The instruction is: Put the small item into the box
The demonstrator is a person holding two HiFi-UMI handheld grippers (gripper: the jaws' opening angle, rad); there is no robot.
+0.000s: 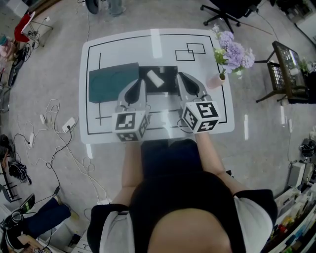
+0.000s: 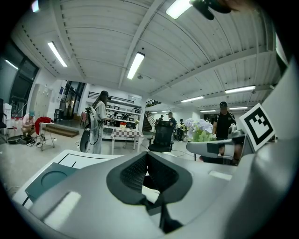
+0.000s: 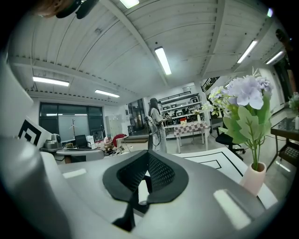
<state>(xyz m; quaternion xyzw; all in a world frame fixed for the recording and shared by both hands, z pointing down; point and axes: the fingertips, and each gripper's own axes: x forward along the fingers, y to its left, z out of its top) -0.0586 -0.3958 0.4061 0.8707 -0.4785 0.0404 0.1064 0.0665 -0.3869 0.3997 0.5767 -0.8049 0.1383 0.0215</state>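
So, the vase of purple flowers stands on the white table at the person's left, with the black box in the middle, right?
Not quite: the vase of purple flowers stands on the white table at the person's right, beside the right gripper. The black box is in the middle. The head view shows it.

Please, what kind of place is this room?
Probably a lab or workshop inside a large open office: a white table marked with black lines, loose cables on the floor, an office chair, and shelves of equipment behind.
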